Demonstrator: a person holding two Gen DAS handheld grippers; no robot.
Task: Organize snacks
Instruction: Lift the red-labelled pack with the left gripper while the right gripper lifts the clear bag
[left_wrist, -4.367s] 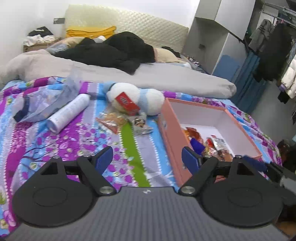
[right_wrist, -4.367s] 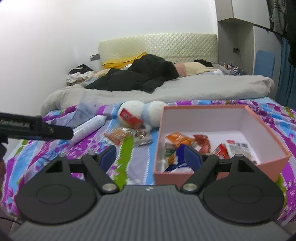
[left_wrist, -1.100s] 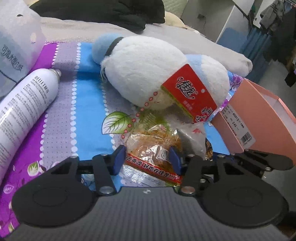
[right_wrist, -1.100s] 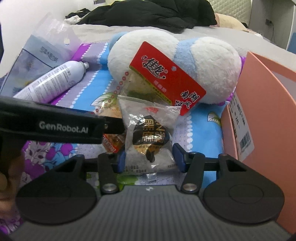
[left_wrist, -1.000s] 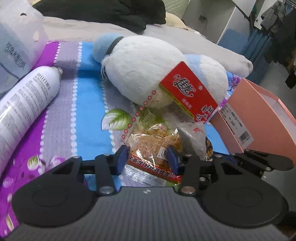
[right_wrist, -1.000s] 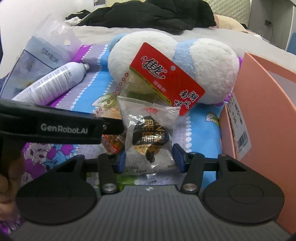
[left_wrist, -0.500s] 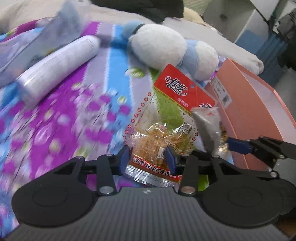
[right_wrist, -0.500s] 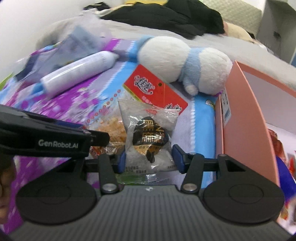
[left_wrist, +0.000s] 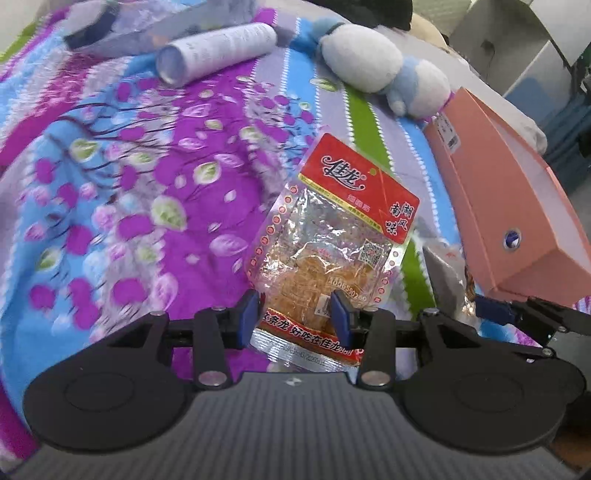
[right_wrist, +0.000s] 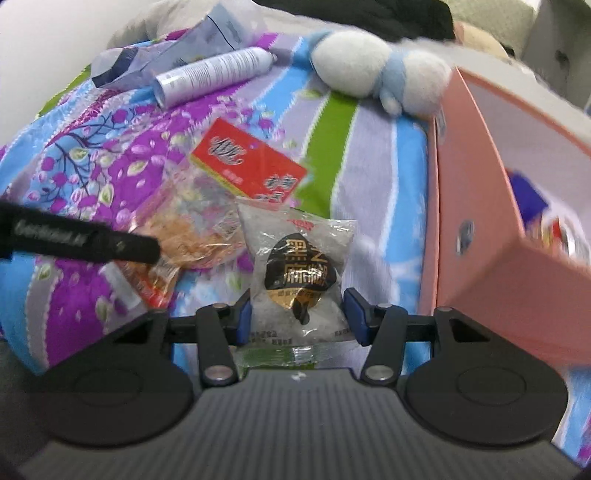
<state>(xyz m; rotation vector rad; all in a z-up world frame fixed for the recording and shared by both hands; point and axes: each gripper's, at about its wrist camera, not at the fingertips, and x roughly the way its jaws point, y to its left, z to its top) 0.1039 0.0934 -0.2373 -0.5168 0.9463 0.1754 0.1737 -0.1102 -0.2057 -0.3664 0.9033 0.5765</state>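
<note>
My left gripper (left_wrist: 297, 320) is shut on a clear snack packet with a red header (left_wrist: 332, 251) and holds it above the flowered bedspread. My right gripper (right_wrist: 298, 316) is shut on a clear packet with a black-and-gold label (right_wrist: 297, 280), also lifted. The red-header packet also shows in the right wrist view (right_wrist: 207, 218), left of my packet. The pink box (left_wrist: 509, 206) stands to the right; in the right wrist view (right_wrist: 476, 221) several snacks lie inside it.
A white-and-blue plush toy (left_wrist: 373, 70) lies beyond, against the box's far corner. A white spray can (left_wrist: 218, 51) and a clear plastic bag (right_wrist: 177, 48) lie at the far left. The flowered bedspread (left_wrist: 129, 177) lies underneath.
Both grippers have risen and pulled back from the plush toy with their packets. The red-header packet now hangs free of the toy, and the box is closer on the right.
</note>
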